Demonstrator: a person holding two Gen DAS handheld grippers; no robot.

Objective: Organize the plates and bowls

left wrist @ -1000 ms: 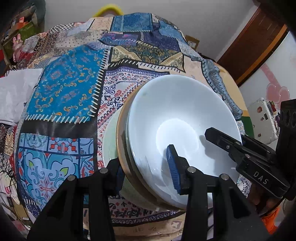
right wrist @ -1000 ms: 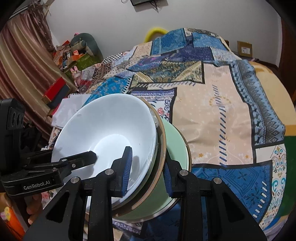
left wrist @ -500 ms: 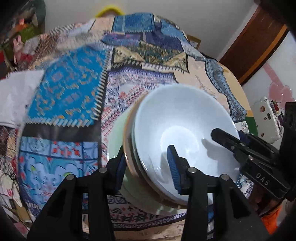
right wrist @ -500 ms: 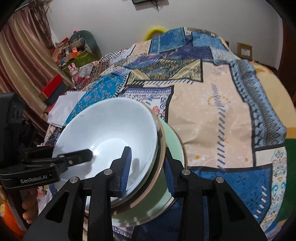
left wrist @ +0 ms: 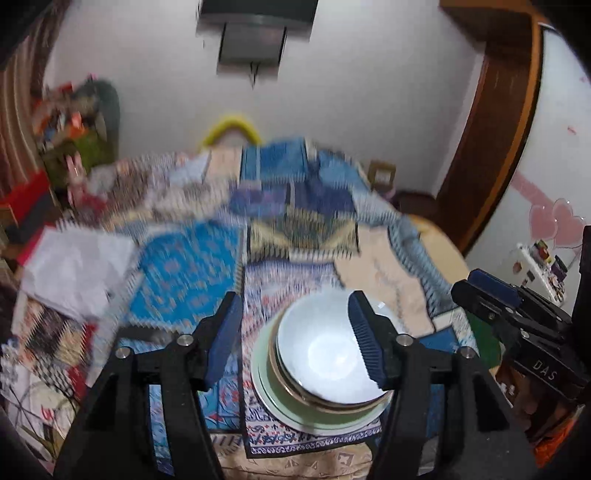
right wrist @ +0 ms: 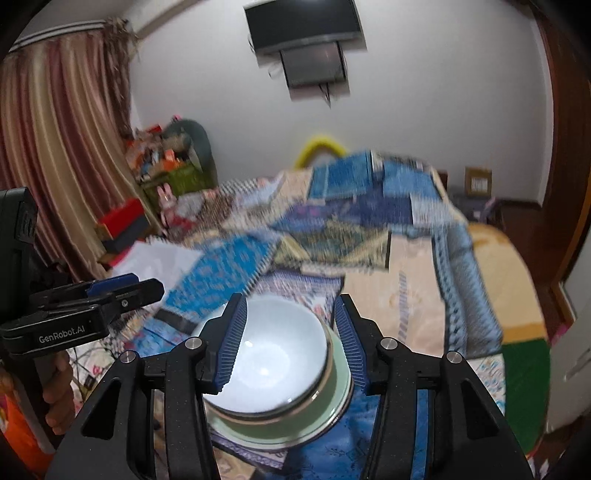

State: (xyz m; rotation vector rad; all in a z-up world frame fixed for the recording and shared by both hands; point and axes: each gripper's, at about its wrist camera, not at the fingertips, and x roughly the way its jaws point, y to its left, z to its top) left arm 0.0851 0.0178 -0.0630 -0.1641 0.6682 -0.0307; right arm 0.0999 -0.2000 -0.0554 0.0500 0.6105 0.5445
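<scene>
A white bowl [left wrist: 325, 354] sits in a gold-rimmed dish on a pale green plate [left wrist: 273, 398], stacked on the patchwork cloth [left wrist: 184, 280]. My left gripper [left wrist: 293, 301] hangs above the stack's left side. Its jaws are opening, and nothing is between the pads. In the right wrist view the same bowl [right wrist: 280, 362] and green plate [right wrist: 332, 406] lie below my right gripper [right wrist: 289, 306]. Its jaws are opening too and touch nothing. Each gripper also appears in the other's view, the right gripper [left wrist: 491, 295] and the left gripper [right wrist: 122, 288].
The patchwork cloth covers a round table. White paper [left wrist: 74, 273] lies at its left edge. A person's hand [right wrist: 59, 398] holds the left gripper's handle. Behind are a curtain [right wrist: 55, 147], a cluttered shelf [right wrist: 166, 162], a wall screen [right wrist: 306, 29] and a wooden door frame [left wrist: 491, 129].
Both grippers let go of the stack's rims, opened wider and rose away. The stack now rests on the cloth, lower and smaller in both views.
</scene>
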